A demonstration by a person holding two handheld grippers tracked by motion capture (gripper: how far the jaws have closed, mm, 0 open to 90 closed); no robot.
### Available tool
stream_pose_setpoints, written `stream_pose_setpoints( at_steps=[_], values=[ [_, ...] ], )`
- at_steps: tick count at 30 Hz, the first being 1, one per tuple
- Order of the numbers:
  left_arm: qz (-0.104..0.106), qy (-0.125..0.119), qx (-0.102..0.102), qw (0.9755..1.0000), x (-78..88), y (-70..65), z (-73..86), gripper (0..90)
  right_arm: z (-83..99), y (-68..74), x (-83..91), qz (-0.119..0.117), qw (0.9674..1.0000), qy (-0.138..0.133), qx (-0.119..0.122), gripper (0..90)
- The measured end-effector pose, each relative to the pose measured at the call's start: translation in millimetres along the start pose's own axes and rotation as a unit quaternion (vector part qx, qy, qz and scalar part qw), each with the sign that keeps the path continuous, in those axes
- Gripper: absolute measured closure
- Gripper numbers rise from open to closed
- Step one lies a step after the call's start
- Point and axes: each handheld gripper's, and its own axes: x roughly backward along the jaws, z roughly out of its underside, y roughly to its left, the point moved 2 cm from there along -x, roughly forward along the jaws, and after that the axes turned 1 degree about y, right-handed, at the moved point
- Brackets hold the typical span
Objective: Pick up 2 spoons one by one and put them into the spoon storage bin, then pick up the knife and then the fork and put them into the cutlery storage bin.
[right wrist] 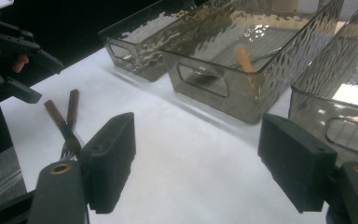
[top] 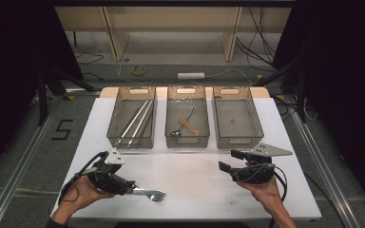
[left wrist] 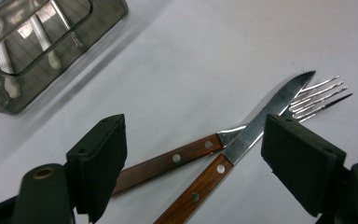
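**A:** Your left gripper (left wrist: 193,154) hangs over a knife (left wrist: 242,140) and a fork (left wrist: 223,140) on the white table (top: 195,185), near its front left corner. Its jaws are spread, with both wooden handles lying between the pads and neither pad touching wood.

**B:** And my right gripper (right wrist: 198,163)?

**A:** Spread wide too, with nothing between the jaws. In the high view it sits low over the table's right front, just short of the 3 bins (top: 186,116).

**B:** How will those 2 pieces behave when you pinch them?

**A:** I judge them light and stiff: steel with riveted wooden scales. The polished blade and tines will likely be slippery under the pads, and the knife's edge is serrated, so stay off the metal. The knife's blade crosses over the fork's neck, so lifting the fork first would probably drag the knife along.

**B:** So where do you take hold?

**A:** On the knife's wooden handle, around the 2 rivets, pads on its 2 long sides. The wood should give better grip, and the piece should hang fairly level from there.

**B:** Anything in the bins already?

**A:** The left bin (top: 132,118) holds long metal sticks, the middle bin (top: 186,137) a spoon and a wooden-handled piece; the right bin (top: 237,118) looks bare.
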Motion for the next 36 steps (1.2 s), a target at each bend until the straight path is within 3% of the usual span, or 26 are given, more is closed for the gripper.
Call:
stream_pose_setpoints(
  at_steps=[11, 19, 24, 33, 36],
  values=[
    [-0.003, 0.041, -0.02, 0.999, -3.0, -2.5, 3.8, 21.9, 8.3, 8.5, 3.6, -0.007, 0.9999, 0.009, 0.003, 27.6],
    [-0.005, 0.075, -0.043, 0.9963, -7.9, -3.6, 7.4, 23.0, 10.6, 11.0, 3.6, -0.011, 0.9998, 0.016, 0.005, 27.6],
    [-0.006, 0.084, -0.046, 0.9953, -9.7, -3.2, 9.3, 24.4, 11.1, 11.2, 3.2, -0.013, 0.9998, 0.017, 0.005, 27.6],
    [-0.011, 0.108, -0.066, 0.9919, -11.1, -2.7, 14.4, 32.3, 11.5, 14.8, 3.3, -0.013, 0.9995, 0.023, 0.017, 27.6],
    [-0.016, 0.123, -0.079, 0.9891, -12.0, -2.2, 15.7, 36.0, 10.9, 15.1, 3.0, -0.013, 0.9995, 0.023, 0.017, 27.7]
  ],
)
